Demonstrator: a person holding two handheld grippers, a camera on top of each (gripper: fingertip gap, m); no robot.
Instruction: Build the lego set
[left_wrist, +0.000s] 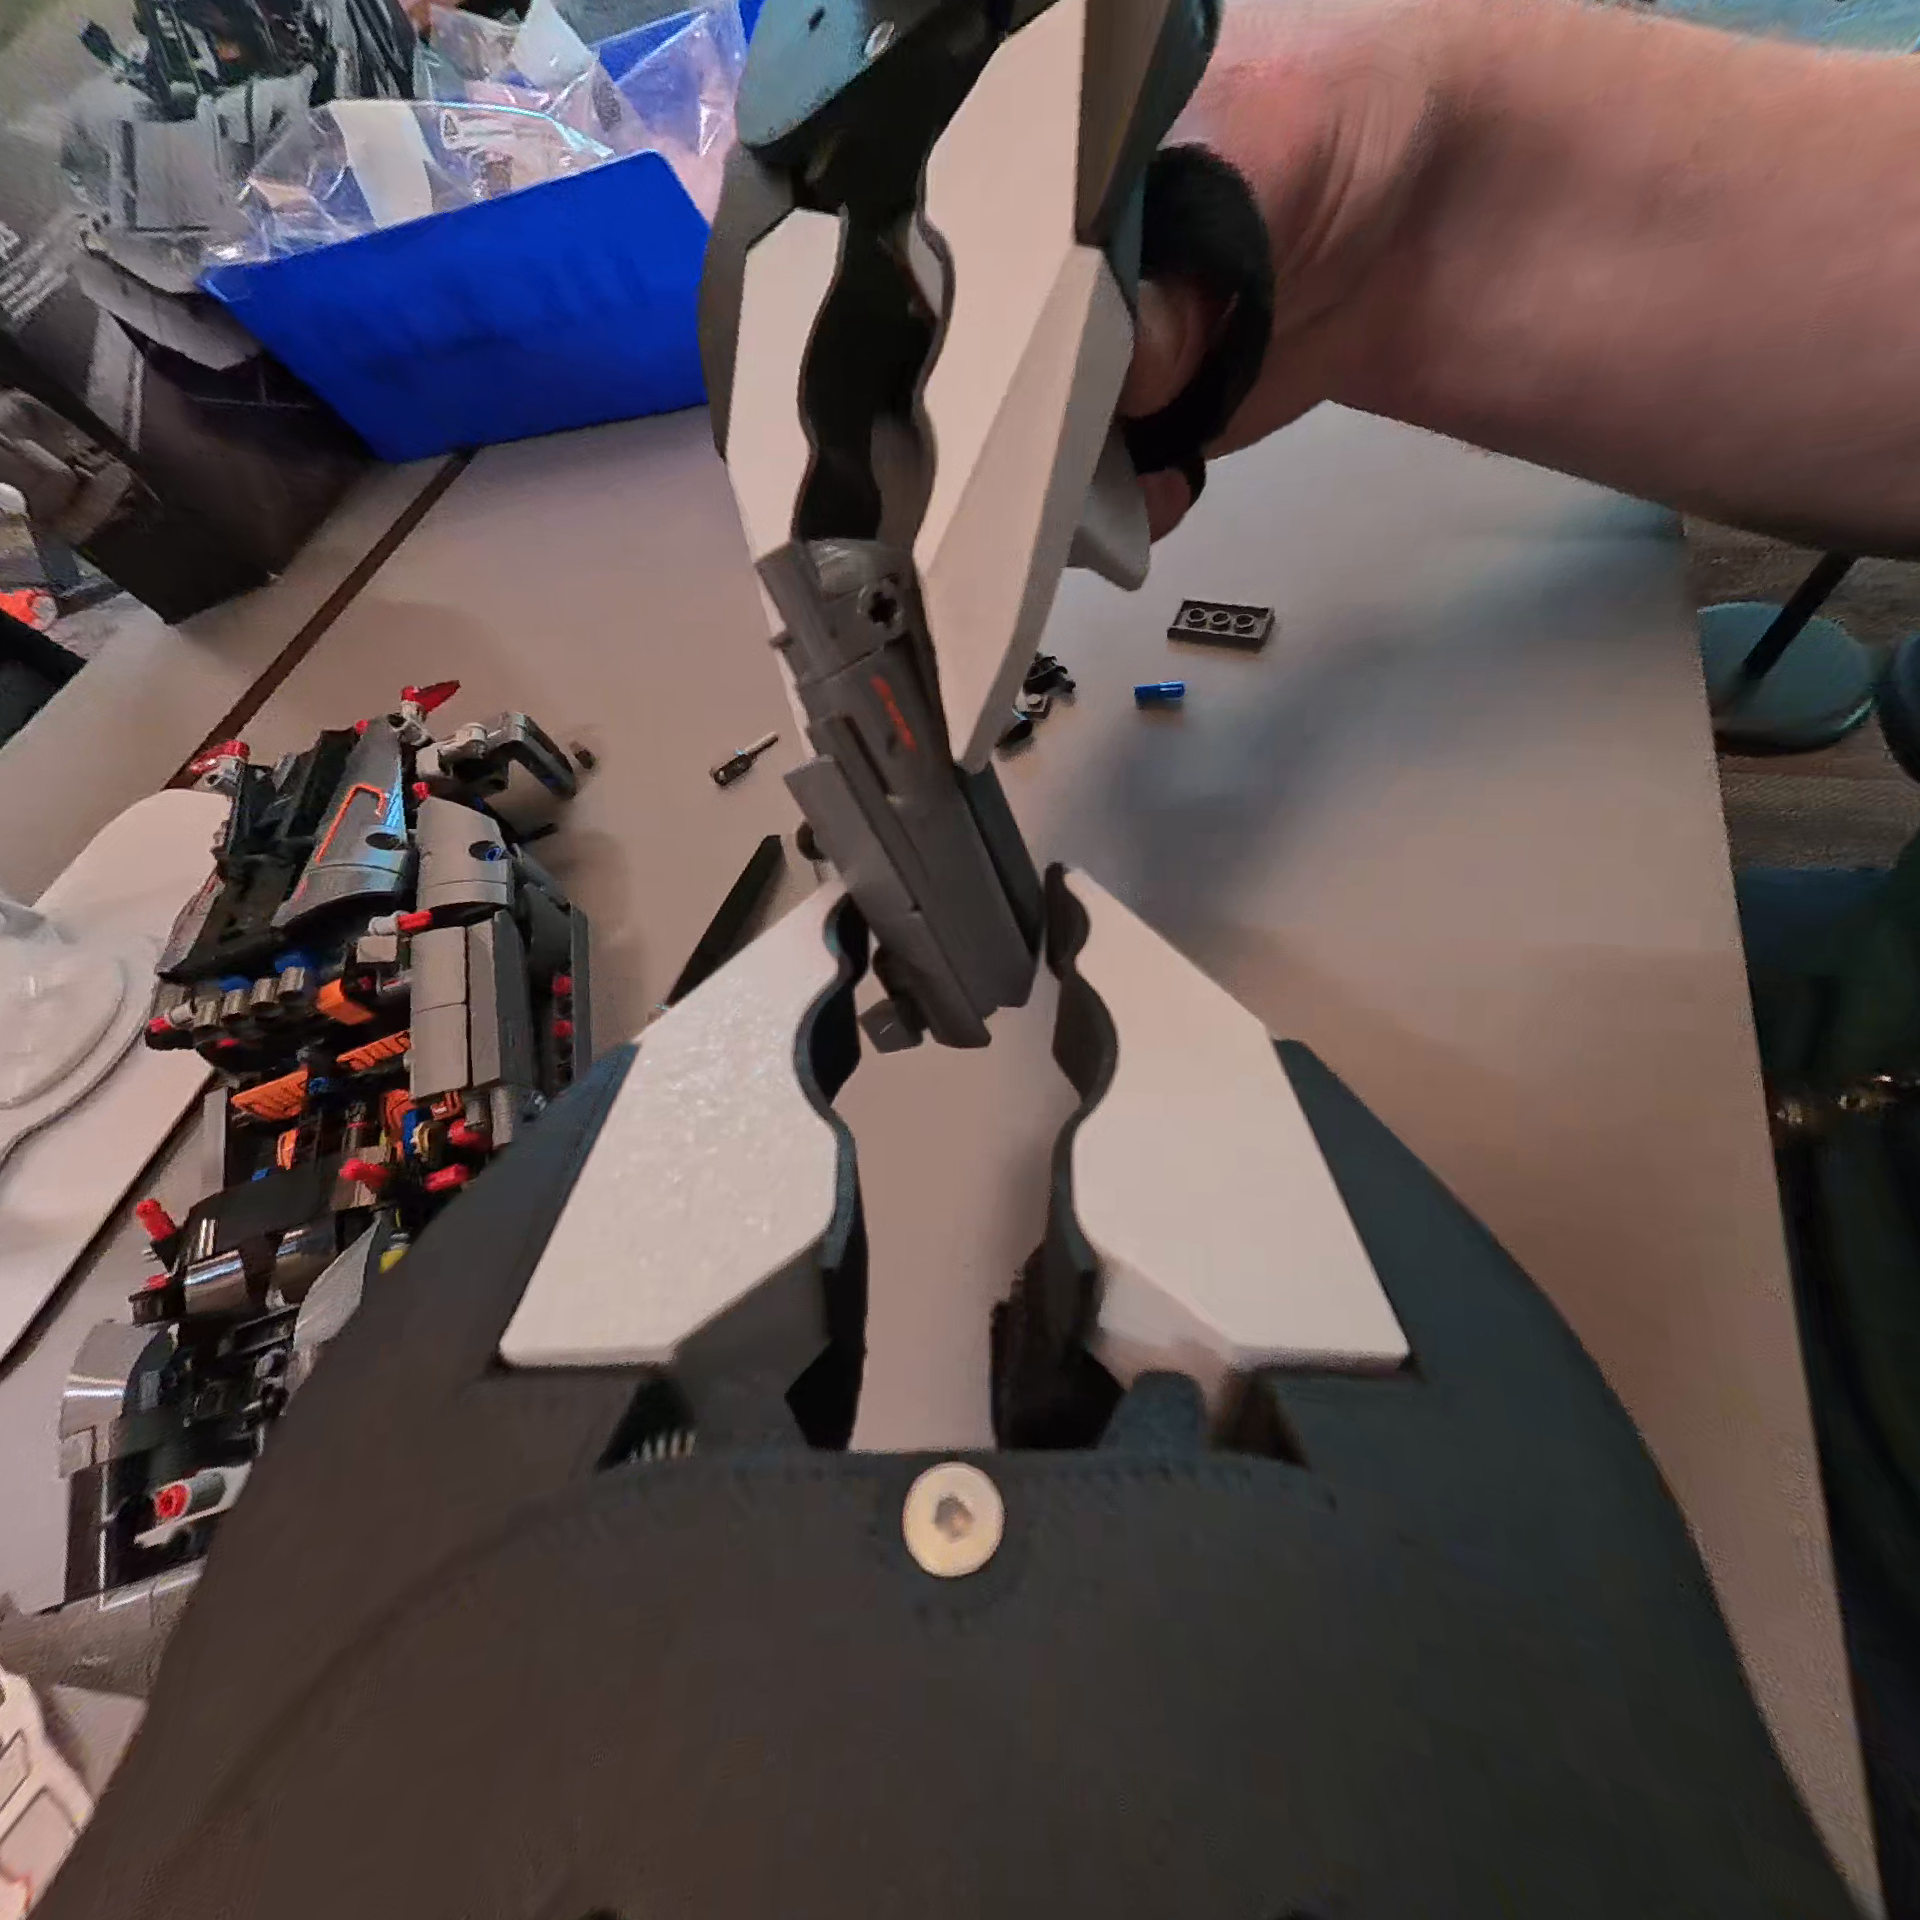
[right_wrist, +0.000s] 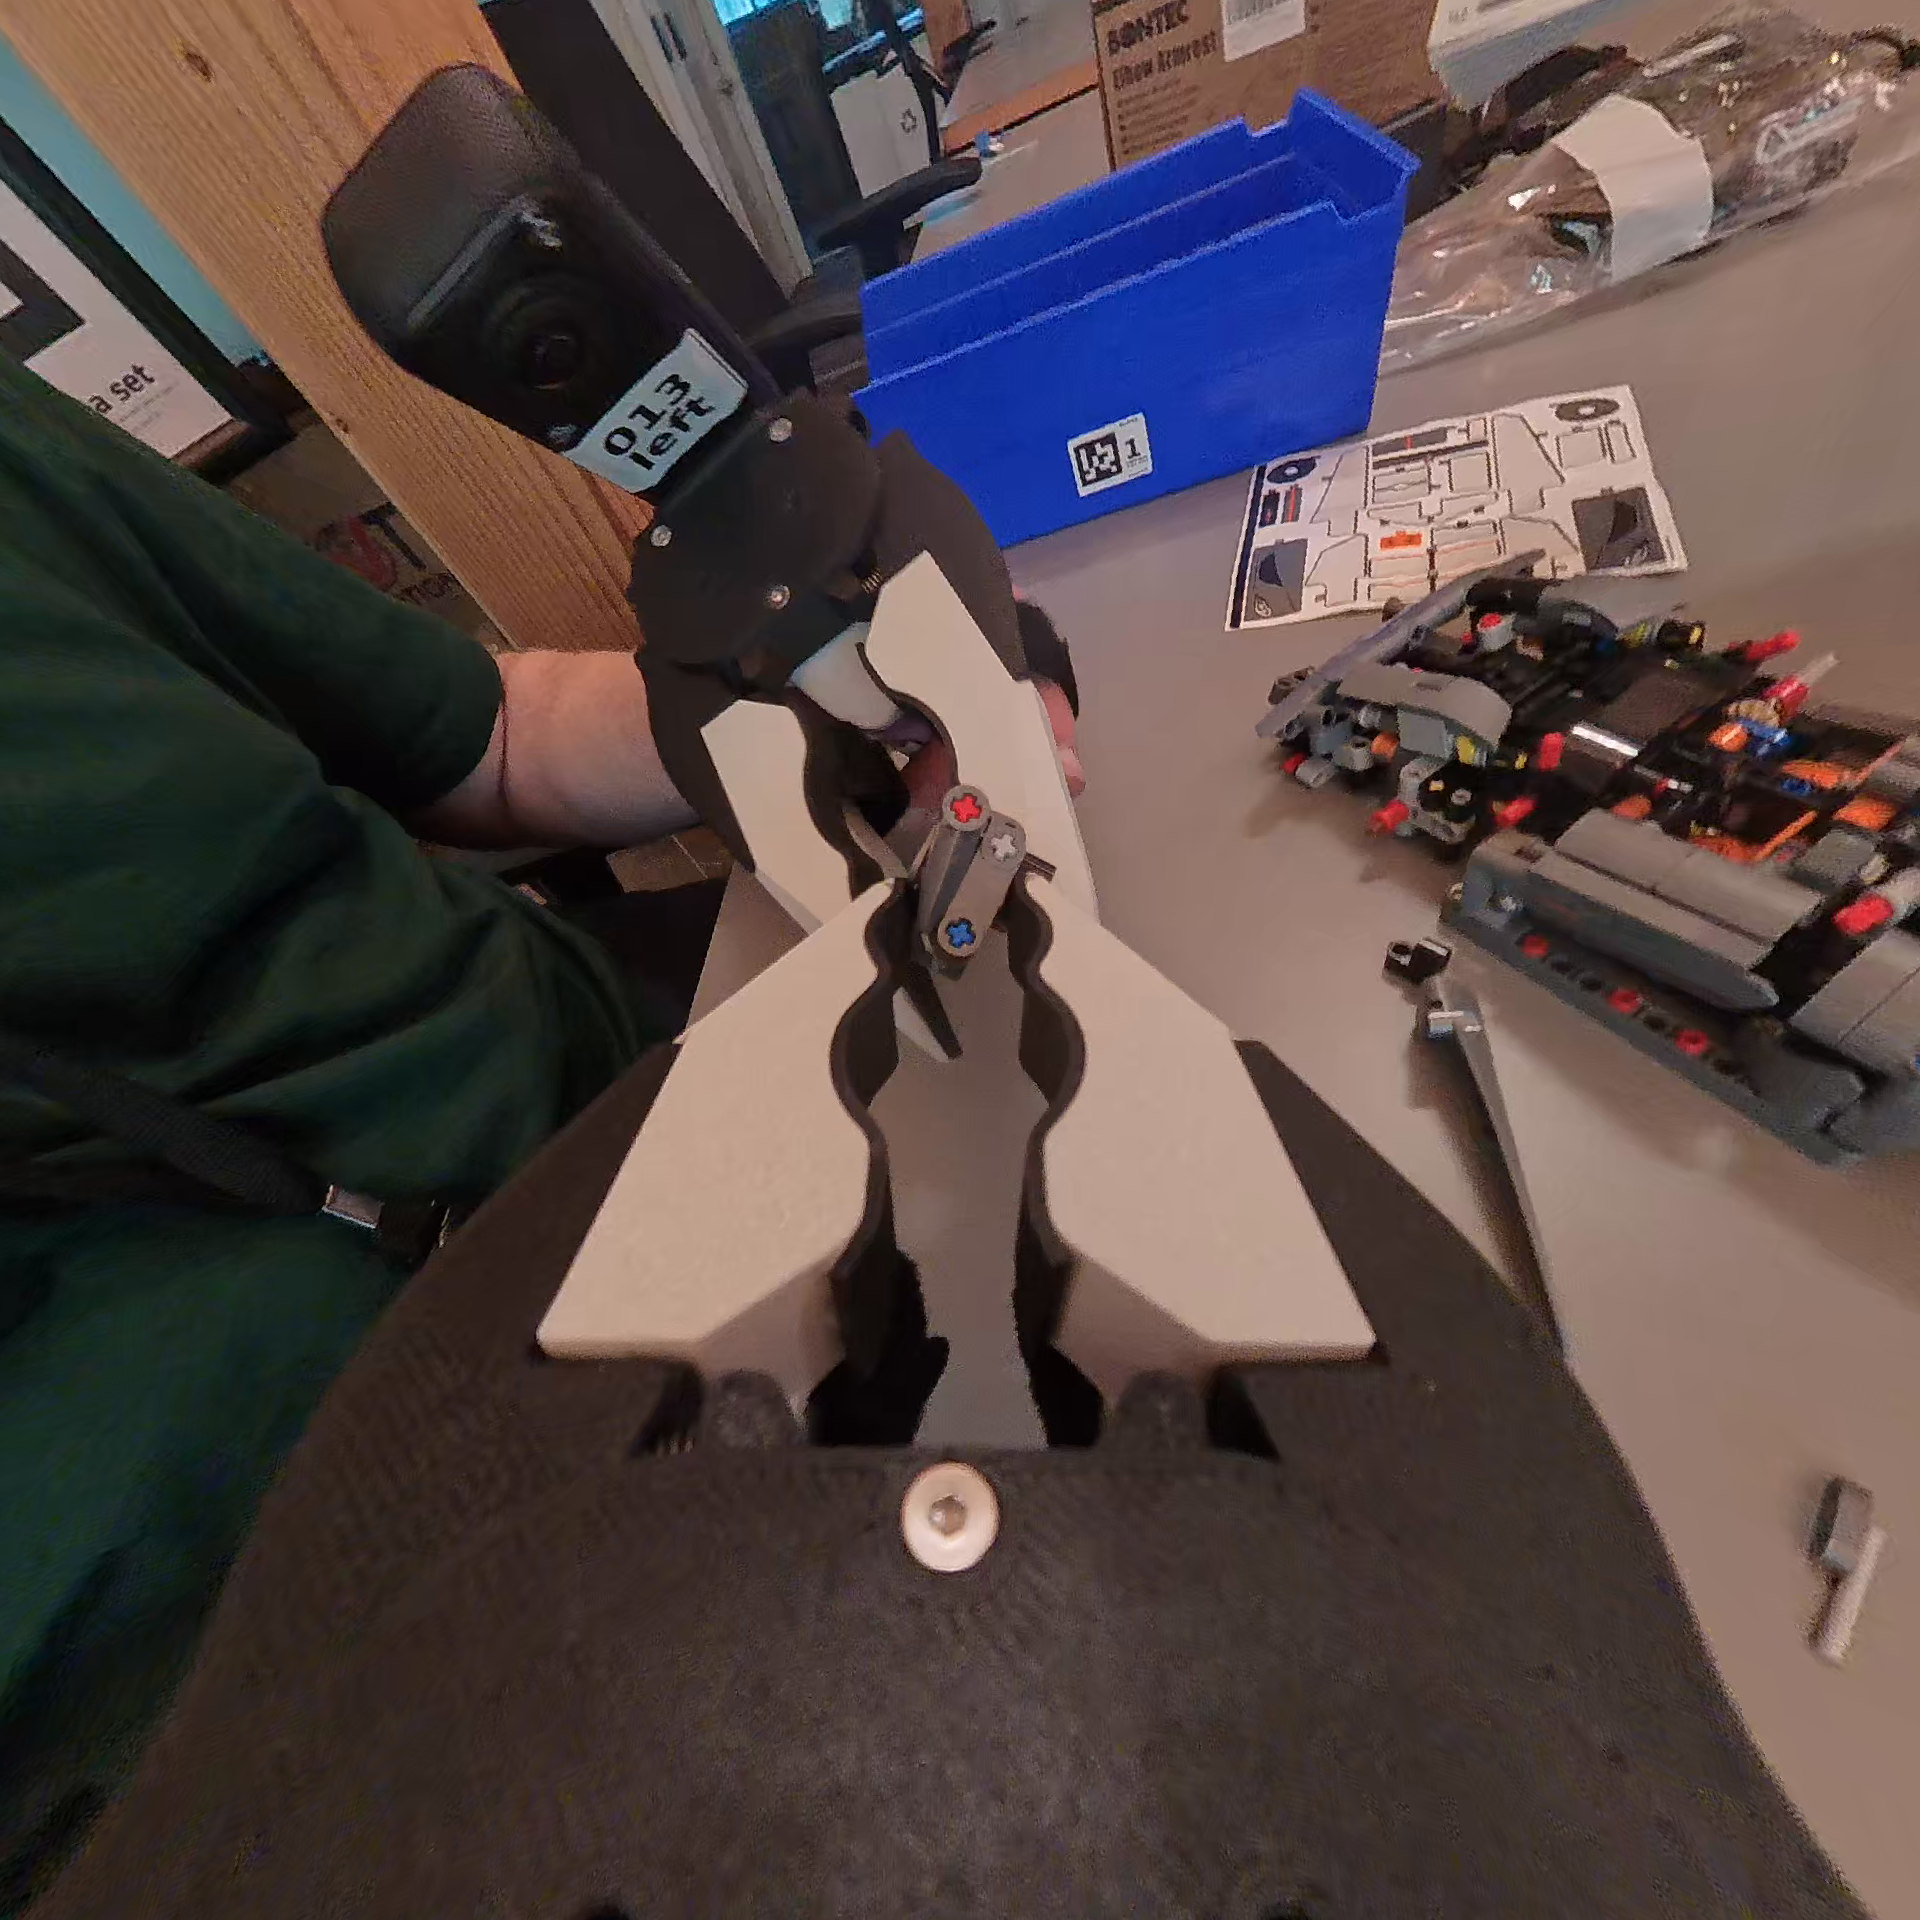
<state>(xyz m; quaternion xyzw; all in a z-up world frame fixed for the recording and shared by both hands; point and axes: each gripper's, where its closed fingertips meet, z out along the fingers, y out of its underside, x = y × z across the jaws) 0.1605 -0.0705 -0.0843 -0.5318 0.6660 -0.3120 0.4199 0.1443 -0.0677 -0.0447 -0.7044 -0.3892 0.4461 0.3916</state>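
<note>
A long grey Lego sub-assembly (left_wrist: 904, 831) with axle ends hangs in the air between both grippers. My left gripper (left_wrist: 948, 904) is shut on its lower end. My right gripper (left_wrist: 873, 665), held by a hand, comes down from above and is shut on its upper end. In the right wrist view the sub-assembly (right_wrist: 966, 873) shows end-on, with red, grey and blue cross axles, between the tips of my right gripper (right_wrist: 956, 920). The left gripper (right_wrist: 945, 883) clamps it from behind. The partly built Lego car (left_wrist: 364, 987) lies on the table to the left and shows on the right in the other view (right_wrist: 1662, 831).
A blue bin (right_wrist: 1132, 343) and plastic bags (right_wrist: 1662, 135) stand at the back. A sticker sheet (right_wrist: 1455, 509) lies by the car. Loose parts lie on the grey table (left_wrist: 1455, 935): a black plate (left_wrist: 1221, 623), a blue pin (left_wrist: 1158, 693), a grey beam (right_wrist: 1475, 1070) and a small grey part (right_wrist: 1839, 1558). Less than 4 cm separates the two grippers' tips. My left gripper's tips are some 15 cm from the partly built Lego car (left_wrist: 364, 987). It is also in sight in the right wrist view (right_wrist: 1824, 838).
</note>
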